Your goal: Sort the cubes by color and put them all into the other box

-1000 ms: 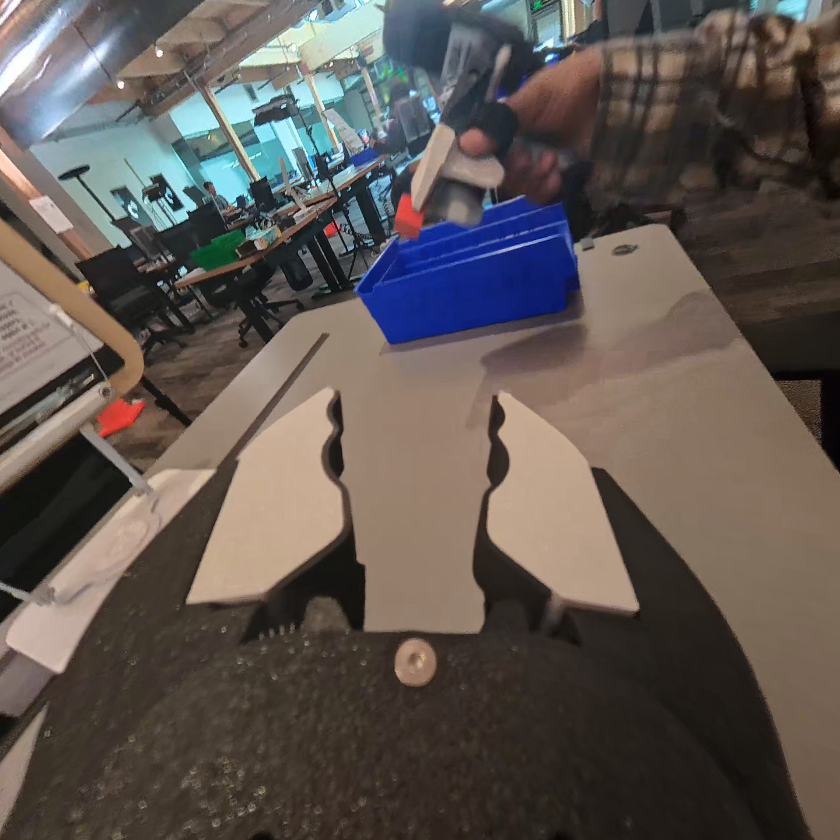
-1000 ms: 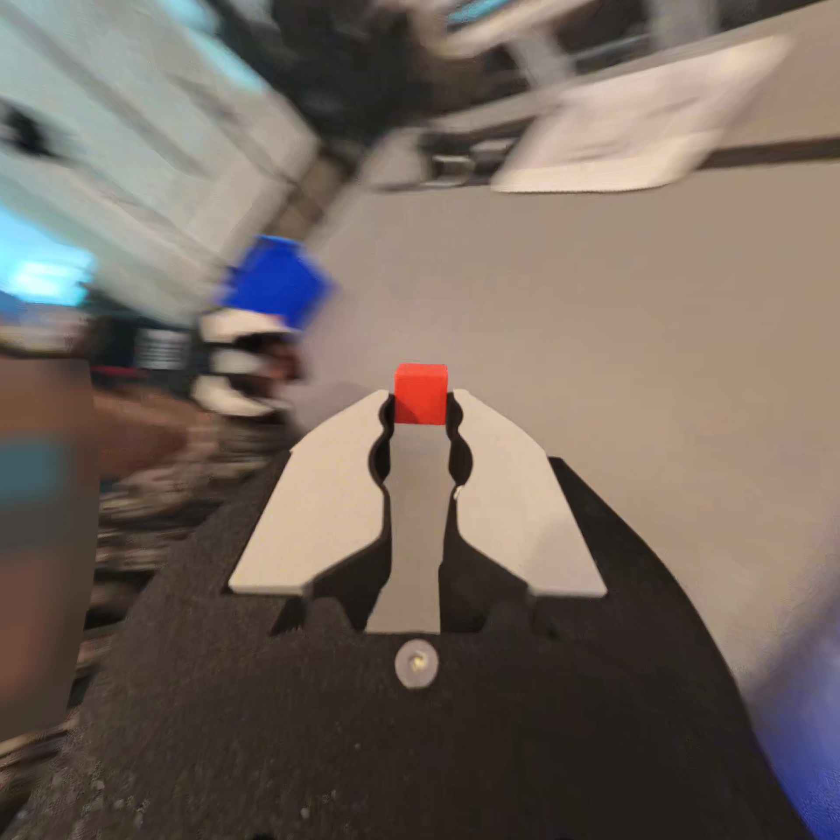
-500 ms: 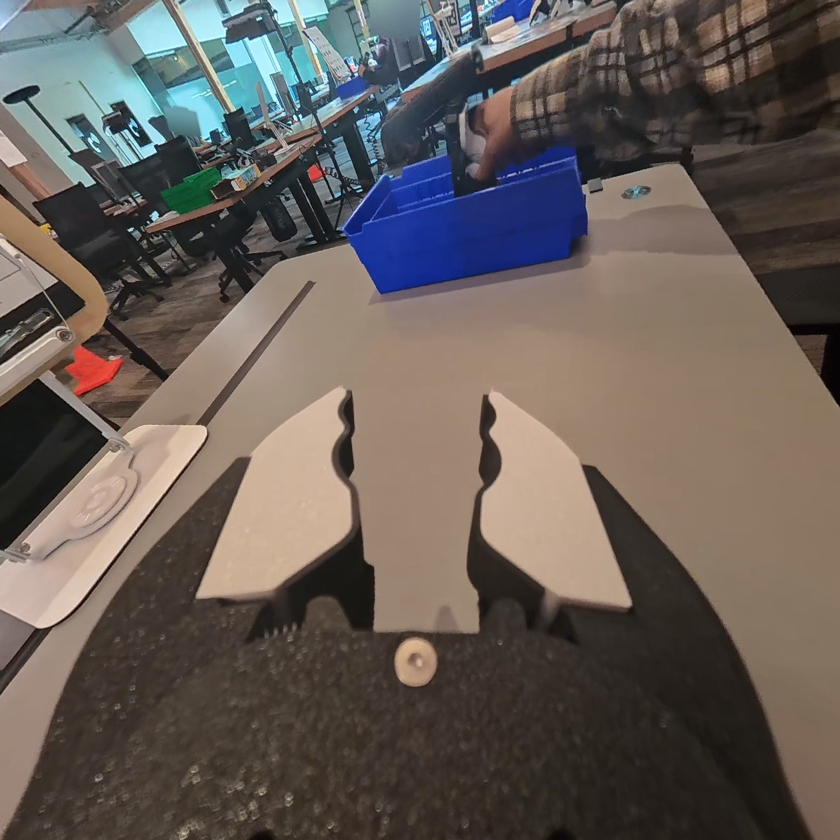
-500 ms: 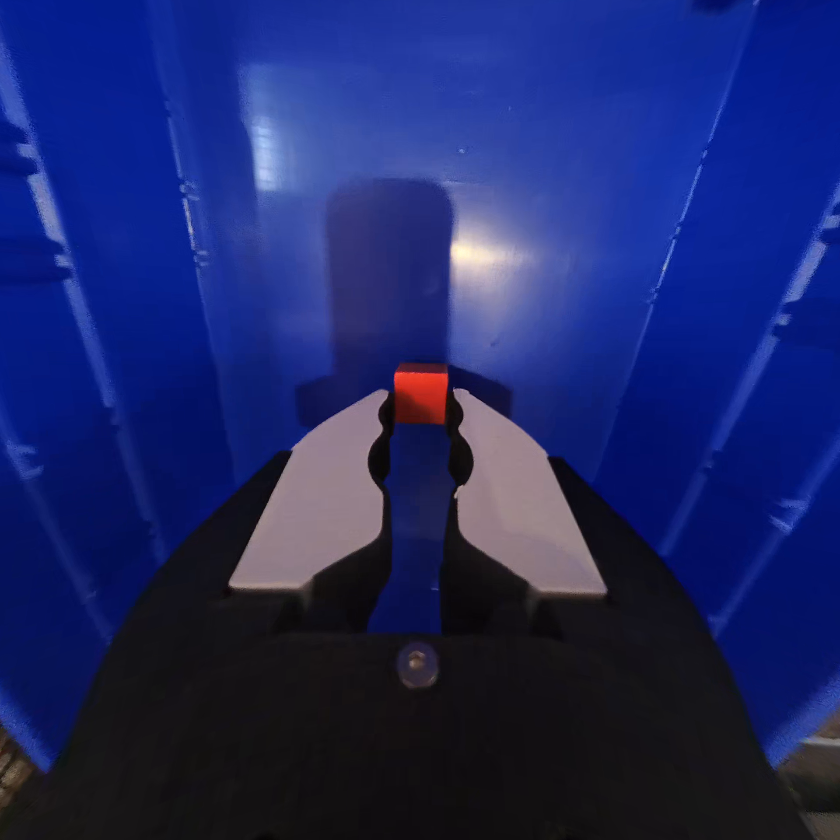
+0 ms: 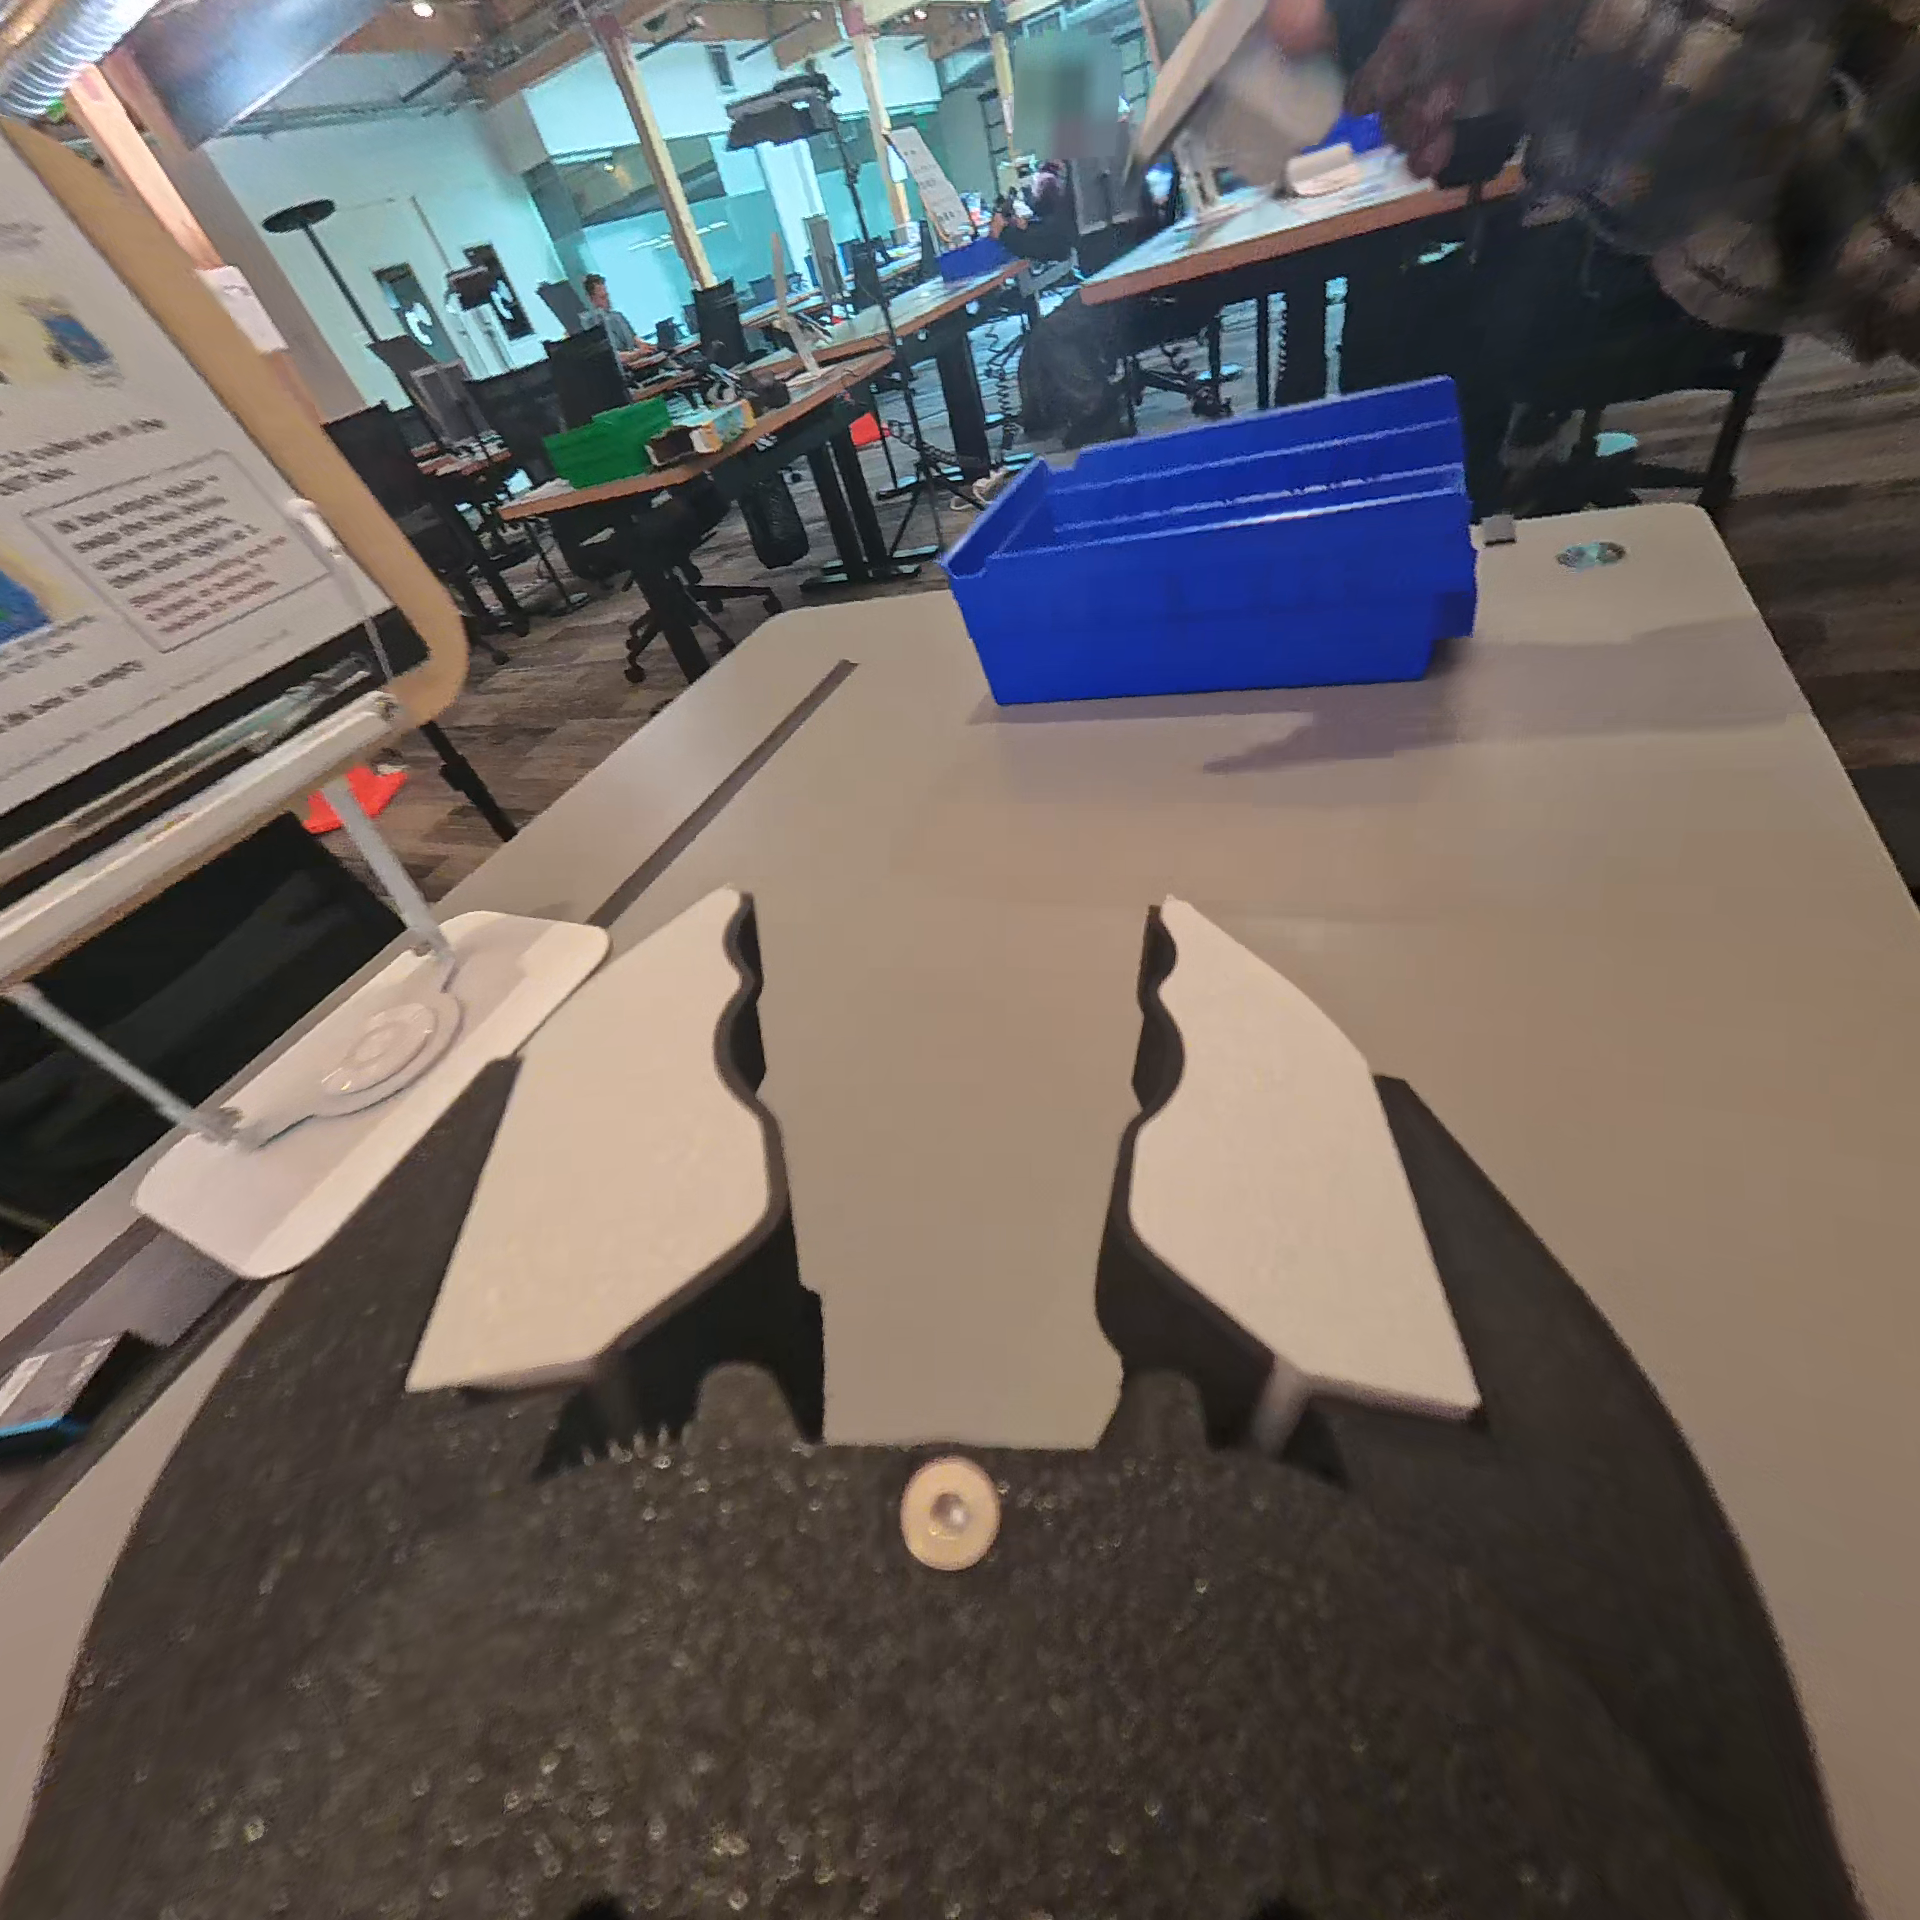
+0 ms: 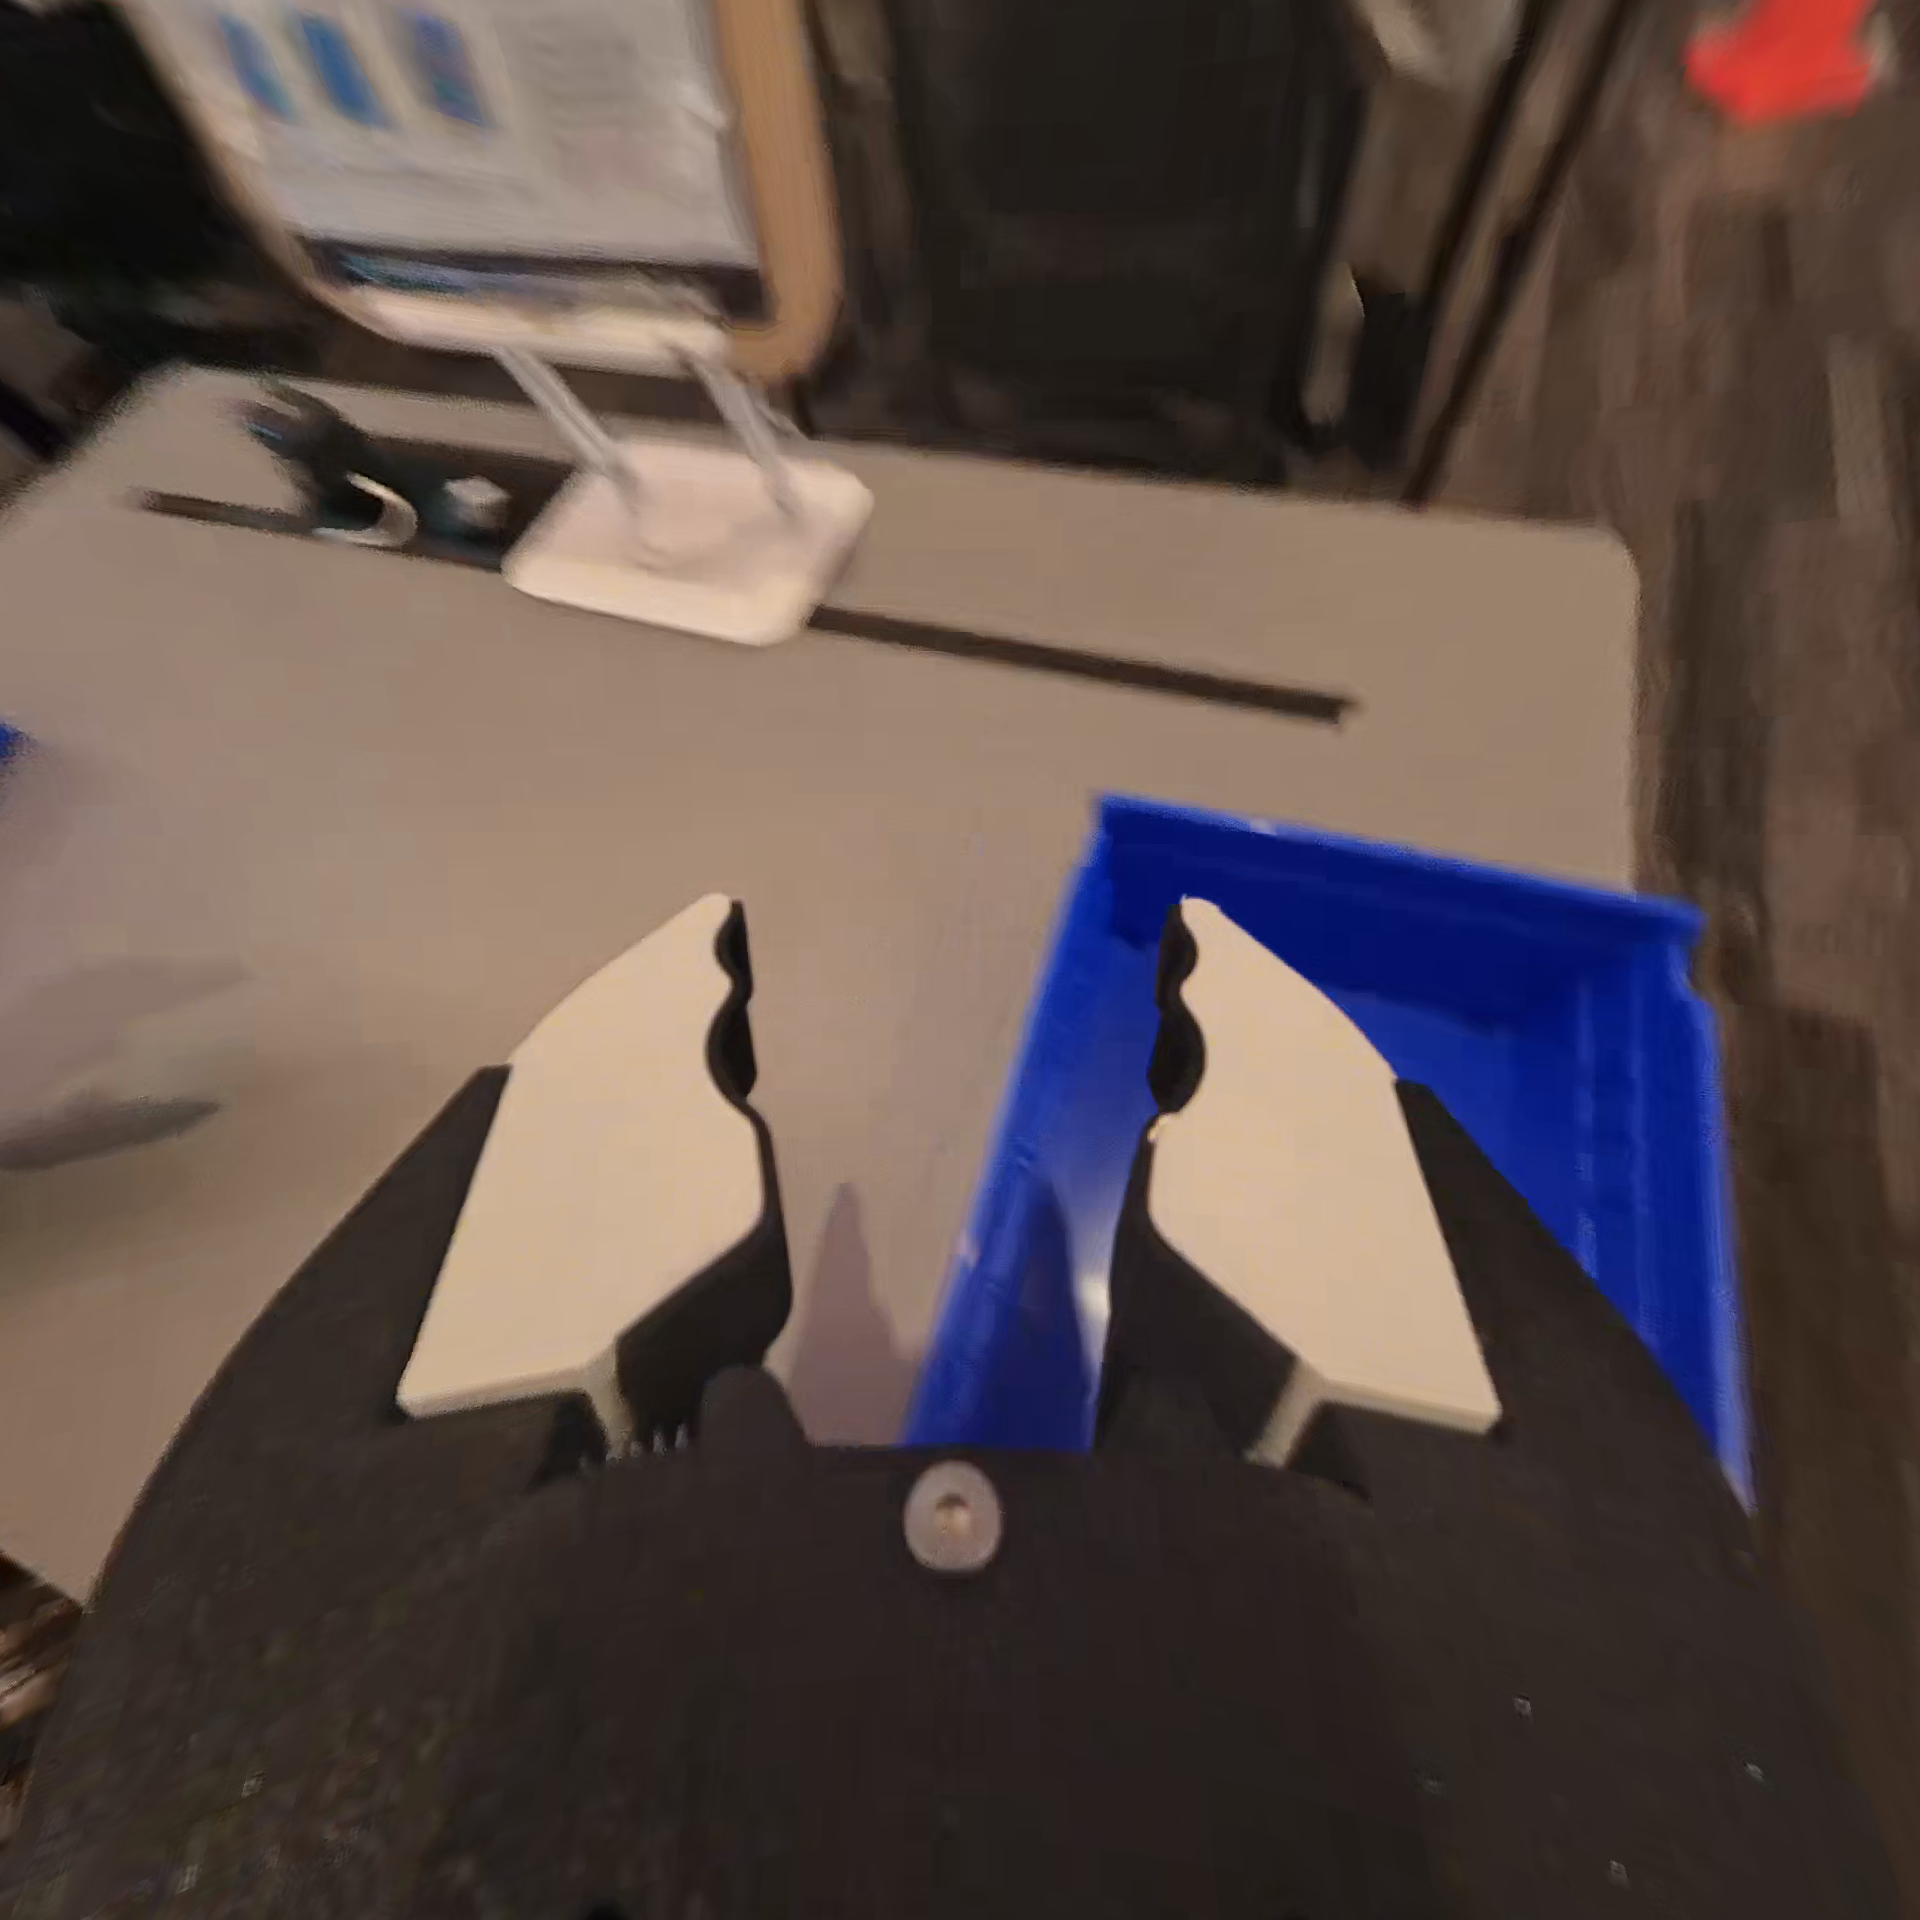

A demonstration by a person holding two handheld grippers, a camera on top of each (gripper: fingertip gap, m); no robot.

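Observation:
A blue box [image 5: 1216, 561] stands at the far end of the grey table [image 5: 1351, 935] in the left wrist view. It also shows in the right wrist view [image 6: 1507, 1039], below and to the right of my right gripper. My left gripper [image 5: 951, 920] is open and empty, low over the table, well short of the box. My right gripper [image 6: 961, 914] is open and empty, raised above the box's left wall. It shows blurred at the top of the left wrist view [image 5: 1236, 83]. No cube is in view; the inside of the box is mostly hidden.
A board with a printed sheet [image 5: 156, 499] stands on a white base [image 5: 374, 1081] at the table's left edge; the base also shows in the right wrist view [image 6: 696, 551]. A dark slot [image 5: 727, 779] runs along the table. Desks and chairs fill the room behind.
My right gripper has let go of the red cube inside the blue box, opened, and lifted up out of the box. My left gripper stays open over the table.

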